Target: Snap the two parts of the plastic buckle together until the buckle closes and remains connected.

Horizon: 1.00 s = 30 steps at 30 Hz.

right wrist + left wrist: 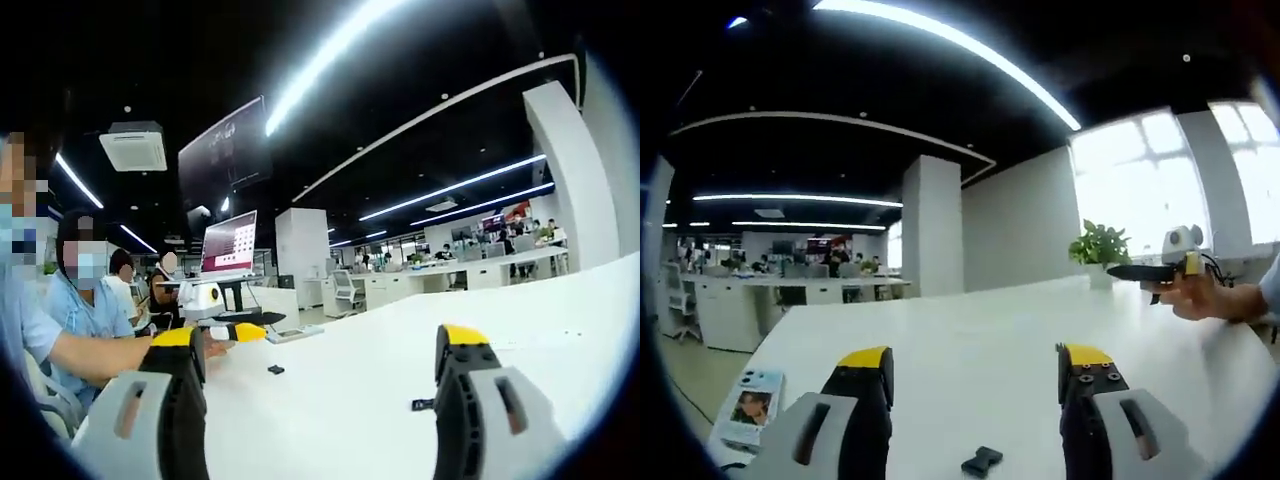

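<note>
Both grippers, left (975, 375) and right (320, 350), hover wide open and empty above the white table (970, 330); a black buckle piece (982, 461) lies between the left jaws.

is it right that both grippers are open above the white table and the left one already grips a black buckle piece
Not quite. In the left gripper view the left gripper is open and holds nothing; the black buckle piece lies loose on the white table between its jaws. The right gripper is open above the table, as you said.
</note>
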### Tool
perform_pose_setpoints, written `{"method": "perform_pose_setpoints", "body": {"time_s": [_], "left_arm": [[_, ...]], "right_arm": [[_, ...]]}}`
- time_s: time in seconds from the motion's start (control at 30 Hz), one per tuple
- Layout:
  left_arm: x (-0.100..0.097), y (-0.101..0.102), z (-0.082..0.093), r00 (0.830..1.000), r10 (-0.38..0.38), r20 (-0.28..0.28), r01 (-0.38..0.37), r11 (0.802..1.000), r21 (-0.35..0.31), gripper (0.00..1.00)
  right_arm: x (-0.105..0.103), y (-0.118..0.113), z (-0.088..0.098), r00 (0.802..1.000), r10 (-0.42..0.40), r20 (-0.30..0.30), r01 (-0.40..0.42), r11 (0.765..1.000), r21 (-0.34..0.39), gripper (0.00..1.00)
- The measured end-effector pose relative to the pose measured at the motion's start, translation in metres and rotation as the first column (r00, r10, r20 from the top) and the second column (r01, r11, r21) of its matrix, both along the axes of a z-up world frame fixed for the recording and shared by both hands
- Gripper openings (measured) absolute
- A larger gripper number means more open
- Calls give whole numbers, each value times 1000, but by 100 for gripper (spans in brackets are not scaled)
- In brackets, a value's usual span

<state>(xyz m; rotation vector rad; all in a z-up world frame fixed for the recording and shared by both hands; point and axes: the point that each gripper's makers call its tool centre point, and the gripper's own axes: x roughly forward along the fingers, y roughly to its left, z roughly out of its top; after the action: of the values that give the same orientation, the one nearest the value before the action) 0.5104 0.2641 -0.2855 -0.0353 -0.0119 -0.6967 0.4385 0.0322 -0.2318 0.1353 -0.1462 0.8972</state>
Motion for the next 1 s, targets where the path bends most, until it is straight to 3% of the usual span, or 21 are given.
{"method": "perform_pose_setpoints", "body": {"time_s": [0.2, 0.33, 0.47, 0.57, 0.63, 0.7, 0.73, 0.9, 1.0], "left_arm": [[1, 1, -6, 1000, 3, -22, -2, 1000, 13, 80], [1, 3, -7, 1000, -2, -23, 3, 1000, 16, 82], [4, 4, -20, 997, -4, -73, 7, 999, 46, 90], [-3, -5, -29, 996, -44, -81, 54, 989, 134, 89], [-3, -7, -35, 994, -60, -89, 76, 980, 184, 86], [-5, -7, -44, 988, -78, -133, 106, 970, 217, 75], [-5, -7, -45, 987, -83, -140, 111, 972, 205, 69], [-6, -4, -47, 974, -95, -208, 121, 986, 118, 59], [-3, 2, -52, 967, -65, -247, 96, 989, 117, 54]], "right_arm": [[3, 1, -6, 1000, 4, -28, -3, 1000, 4, 97], [1, -1, 0, 1000, 0, -14, 0, 1000, 8, 97], [2, -3, 4, 1000, 0, -9, 0, 1000, 22, 97], [0, -1, 5, 1000, 7, -11, -7, 999, 32, 97], [-2, 1, 5, 1000, 10, -9, -10, 1000, 27, 97], [-3, 1, 5, 1000, 12, -12, -12, 1000, 29, 97], [-3, 1, 5, 1000, 14, -14, -14, 999, 31, 98], [-6, -1, 9, 1000, 9, -6, -9, 999, 38, 96], [-5, -3, 11, 1000, -1, 3, 1, 999, 39, 95]]}}
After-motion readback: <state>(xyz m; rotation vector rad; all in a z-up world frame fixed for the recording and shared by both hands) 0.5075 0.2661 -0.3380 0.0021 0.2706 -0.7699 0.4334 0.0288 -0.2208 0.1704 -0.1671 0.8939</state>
